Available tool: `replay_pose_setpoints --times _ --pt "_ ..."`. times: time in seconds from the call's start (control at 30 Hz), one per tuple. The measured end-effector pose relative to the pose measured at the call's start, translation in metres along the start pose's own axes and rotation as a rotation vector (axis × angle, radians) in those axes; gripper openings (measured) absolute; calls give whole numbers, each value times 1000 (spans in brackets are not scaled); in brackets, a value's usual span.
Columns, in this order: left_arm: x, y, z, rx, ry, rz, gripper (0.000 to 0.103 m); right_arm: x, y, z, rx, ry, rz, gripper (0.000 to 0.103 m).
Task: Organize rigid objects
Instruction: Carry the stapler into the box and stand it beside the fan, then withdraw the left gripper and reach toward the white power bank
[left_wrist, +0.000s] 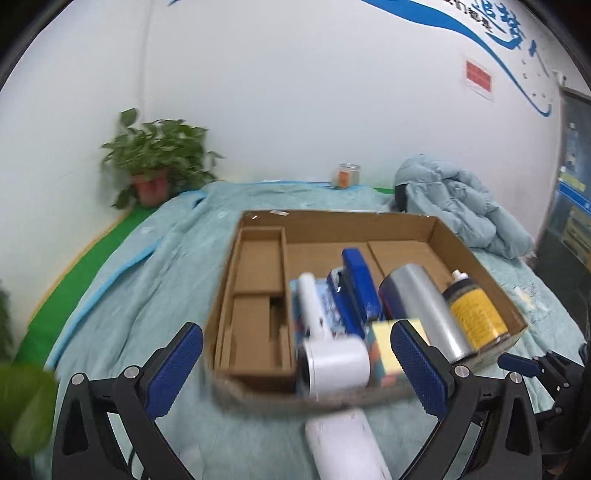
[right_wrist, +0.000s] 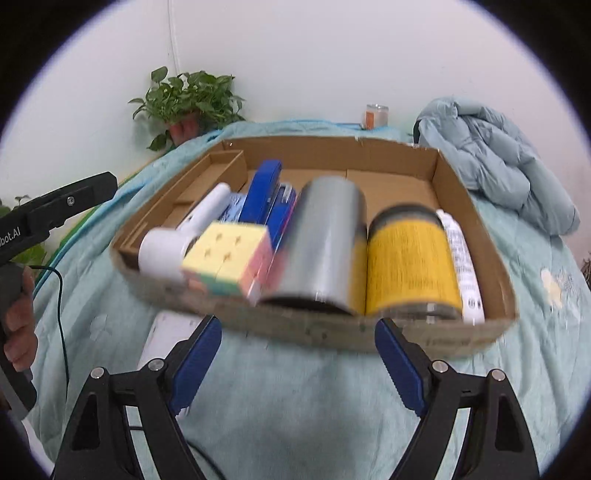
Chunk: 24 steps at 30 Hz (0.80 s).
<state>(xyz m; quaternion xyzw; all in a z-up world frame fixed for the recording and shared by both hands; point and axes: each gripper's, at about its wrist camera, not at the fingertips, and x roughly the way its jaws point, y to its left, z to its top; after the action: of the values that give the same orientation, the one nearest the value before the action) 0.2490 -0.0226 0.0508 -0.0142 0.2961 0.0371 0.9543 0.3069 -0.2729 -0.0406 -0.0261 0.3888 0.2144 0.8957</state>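
Observation:
A shallow cardboard box (left_wrist: 332, 216) (right_wrist: 332, 142) lies on a teal cloth. It holds a white handled device (left_wrist: 332, 358) (right_wrist: 162, 254), a blue stapler (left_wrist: 362, 288) (right_wrist: 264, 192), a pastel cube (left_wrist: 384, 339) (right_wrist: 229, 251), a silver cylinder (left_wrist: 417, 306) (right_wrist: 325, 240), a yellow-labelled bottle (left_wrist: 476, 314) (right_wrist: 410, 258) and a white tube (right_wrist: 461, 258). My left gripper (left_wrist: 295, 328) is open in front of the box's near wall, holding nothing. My right gripper (right_wrist: 298, 322) is open just short of that wall, also holding nothing. A white object (left_wrist: 343, 443) lies on the cloth outside the box.
The box's left compartments (left_wrist: 258, 258) hold nothing. A potted plant (left_wrist: 159, 162) stands at the back left, and a small jar (left_wrist: 347, 175) stands by the wall. A pale blue jacket (left_wrist: 454, 206) is heaped at the back right. A hand (right_wrist: 18, 321) holds the left gripper.

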Motion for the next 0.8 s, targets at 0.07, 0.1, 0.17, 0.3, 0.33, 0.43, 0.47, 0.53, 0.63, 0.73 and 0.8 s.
replay_pose_setpoints --times 0.07,0.1,0.17,0.3,0.33,0.43,0.47,0.53,0.63,0.73,0.8 --pt "-19 -7 -15 -10 -15 -8 85 -7 1 -9 1 7 12 85" --pt "-26 -10 -20 -10 -16 -25 50 -12 1 -12 5 4 16 83" --pt "-38 -15 -26 -6 28 -72 4 -21 2 -13 2 -4 19 54" --pt "-67 -30 -27 28 -18 29 47 -42 7 -25 -27 -30 -10 41" --pt "-72 -31 -28 20 -13 38 103 -48 8 -27 -28 -45 0 53" --pt "-82 -30 -37 -40 -40 11 102 -63 12 -35 -41 -101 32 98" --pt "-82 -30 -39 -37 -27 -1 102 -68 15 -37 -55 -112 42 98" --pt "-78 -29 -41 -24 9 -15 102 -70 20 -40 -77 -106 59 98" --pt "-74 -28 -49 -23 44 -18 102 -71 27 -44 -91 -99 92 98" --pt "-74 -23 -55 -48 62 -37 102 -70 32 -47 -85 -93 125 98" --pt "-61 -15 -58 -53 92 -84 102 -67 34 -48 -82 -84 152 98"
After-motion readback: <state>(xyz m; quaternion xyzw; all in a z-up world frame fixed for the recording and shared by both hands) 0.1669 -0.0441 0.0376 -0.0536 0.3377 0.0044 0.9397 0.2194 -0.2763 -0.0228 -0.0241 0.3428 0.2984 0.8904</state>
